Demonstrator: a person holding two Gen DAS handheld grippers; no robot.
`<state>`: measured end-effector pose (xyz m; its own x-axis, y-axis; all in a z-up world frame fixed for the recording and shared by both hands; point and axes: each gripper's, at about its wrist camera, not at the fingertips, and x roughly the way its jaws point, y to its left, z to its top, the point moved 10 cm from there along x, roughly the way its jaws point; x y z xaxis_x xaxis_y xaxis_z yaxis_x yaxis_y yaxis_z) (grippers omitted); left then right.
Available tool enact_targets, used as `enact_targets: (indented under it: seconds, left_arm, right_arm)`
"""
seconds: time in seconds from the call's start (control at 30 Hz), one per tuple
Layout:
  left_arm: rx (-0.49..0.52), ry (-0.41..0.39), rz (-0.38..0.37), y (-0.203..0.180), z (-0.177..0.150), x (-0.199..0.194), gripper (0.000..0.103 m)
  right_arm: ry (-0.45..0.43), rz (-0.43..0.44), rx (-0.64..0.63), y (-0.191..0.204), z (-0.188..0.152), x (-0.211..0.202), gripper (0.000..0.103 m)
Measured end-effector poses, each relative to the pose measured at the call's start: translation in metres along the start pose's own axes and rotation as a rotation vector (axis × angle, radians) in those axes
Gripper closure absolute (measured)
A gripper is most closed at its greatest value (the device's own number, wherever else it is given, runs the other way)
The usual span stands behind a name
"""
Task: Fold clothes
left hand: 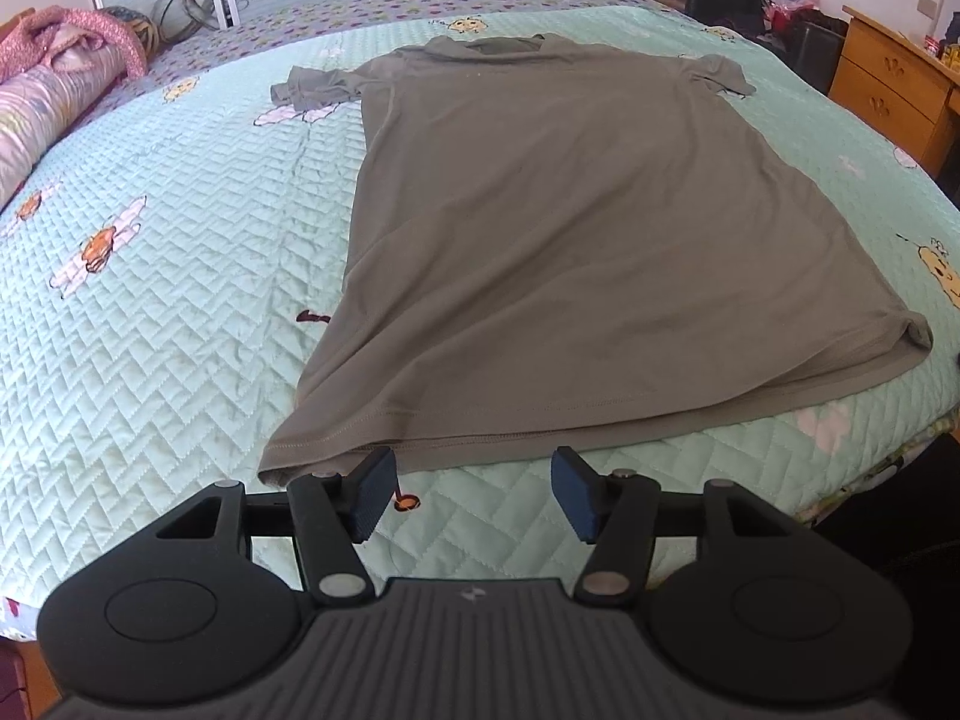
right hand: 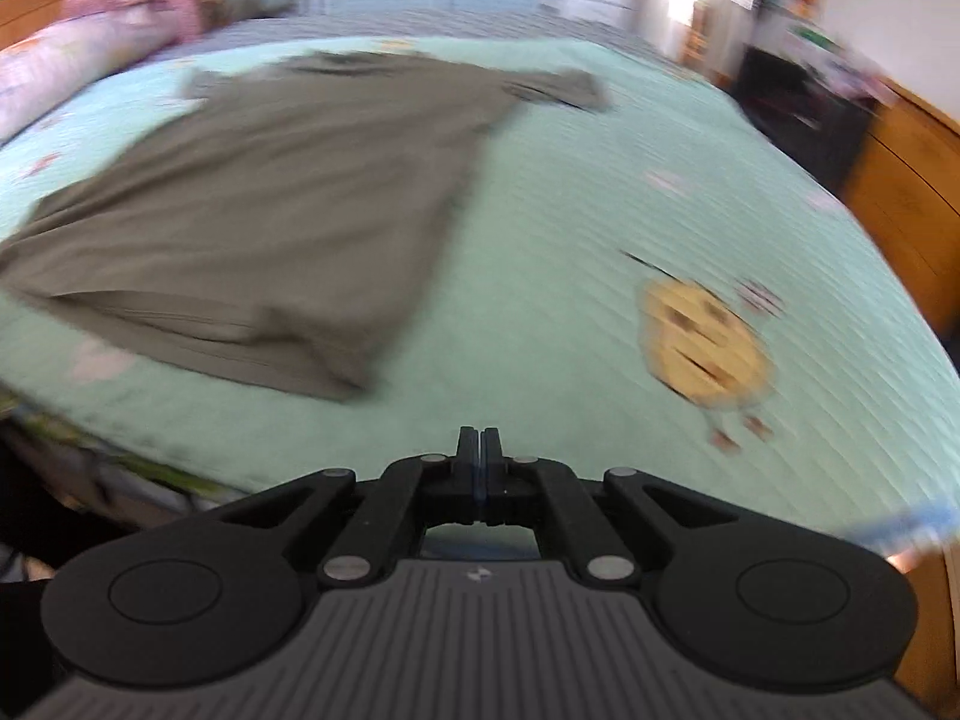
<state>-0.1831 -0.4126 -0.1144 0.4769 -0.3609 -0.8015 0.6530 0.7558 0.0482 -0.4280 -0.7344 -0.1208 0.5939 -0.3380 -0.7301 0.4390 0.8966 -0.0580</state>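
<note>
**Now the shirt lay flat, unfolded**

Still no fold had begun. The shirt [left hand: 540, 228] lay spread on the quilt [left hand: 150, 330], hem nearest. The left gripper [left hand: 474, 495] hung at the hem, jaws apart, empty. The right gripper [right hand: 481, 450] was pinched fully closed on nothing, off the shirt. Next, it likely needed reopening at the hem. A dresser [left hand: 888, 78] stood beyond the bed.
</note>
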Motion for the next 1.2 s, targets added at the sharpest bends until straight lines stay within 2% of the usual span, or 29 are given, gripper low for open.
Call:
enact_targets:
  seconds: [0.03,0.1,0.13,0.2,0.23,0.27,0.33,0.4,0.43,0.47,0.57,0.6,0.7,0.83,0.87,0.93,0.97,1.0,1.13,1.2]
  left_arm:
    - [0.003,-0.001,0.003,0.0,0.0,0.0,0.042]
    - [0.008,0.002,0.005,-0.001,-0.001,0.002,0.042]
    - [0.01,0.005,0.006,-0.001,-0.001,0.003,0.042]
    - [0.009,0.012,0.008,-0.002,-0.003,0.005,0.042]
    - [0.007,0.015,0.009,-0.003,-0.004,0.006,0.042]
    - [0.006,0.017,0.006,-0.004,-0.004,0.006,0.042]
    - [0.011,0.02,0.002,-0.006,-0.006,0.005,0.042]
    - [0.018,0.018,0.003,-0.005,-0.006,0.004,0.041]
    - [0.015,0.016,0.003,-0.004,-0.007,0.004,0.041]
    - [0.011,0.015,0.003,-0.002,-0.007,0.004,0.04]
    - [-0.021,0.02,-0.004,0.005,-0.008,0.006,0.04]
    - [-0.028,0.02,-0.005,0.007,-0.009,0.006,0.04]
    - [-0.041,0.02,-0.004,0.012,-0.01,0.007,0.04]
    - [-0.07,0.004,-0.02,0.021,-0.013,0.002,0.04]
    - [-0.08,-0.003,-0.025,0.024,-0.013,0.0,0.04]
    - [-0.104,-0.004,-0.018,0.031,-0.014,-0.002,0.04]
    - [-0.115,-0.002,-0.011,0.035,-0.014,-0.003,0.04]
    - [-0.127,0.0,-0.005,0.039,-0.015,-0.003,0.04]
    - [-0.166,0.004,0.012,0.052,-0.016,-0.006,0.04]
    - [-0.172,0.007,0.016,0.055,-0.016,-0.006,0.04]
  right_arm:
    - [-0.016,0.027,-0.016,0.006,0.003,-0.003,0.103]
    - [-0.048,0.08,-0.047,0.018,0.009,-0.01,0.093]
    - [-0.063,0.106,-0.063,0.024,0.012,-0.014,0.085]
    - [-0.076,0.128,-0.148,0.046,0.019,-0.009,0.037]
    - [-0.082,0.139,-0.19,0.057,0.022,-0.006,0.03]
    - [-0.076,0.137,-0.212,0.063,0.022,0.001,0.029]
    - [-0.065,0.134,-0.255,0.073,0.022,0.015,0.035]
    - [-0.014,0.17,-0.191,0.072,0.02,0.025,0.08]
    - [-0.02,0.173,-0.148,0.068,0.021,0.025,0.086]
    - [-0.024,0.163,-0.124,0.063,0.021,0.022,0.098]
    - [-0.018,0.113,-0.081,0.048,0.015,0.009,0.099]
    - [-0.002,0.096,-0.071,0.044,0.009,0.007,0.102]
    - [0.039,0.055,-0.035,0.026,-0.006,-0.001,0.103]
    - [0.011,0.078,0.063,0.013,-0.009,-0.011,0.102]
    - [-0.004,0.09,0.092,0.011,-0.008,-0.014,0.098]
    - [-0.048,0.116,0.054,0.019,0.0,-0.017,0.089]
    - [-0.071,0.129,0.034,0.023,0.004,-0.019,0.075]
    - [-0.074,0.123,-0.021,0.031,0.006,-0.016,0.067]
    - [-0.082,0.076,-0.235,0.054,0.006,-0.001,0.067]
    - [-0.078,0.057,-0.314,0.06,0.004,0.005,0.07]
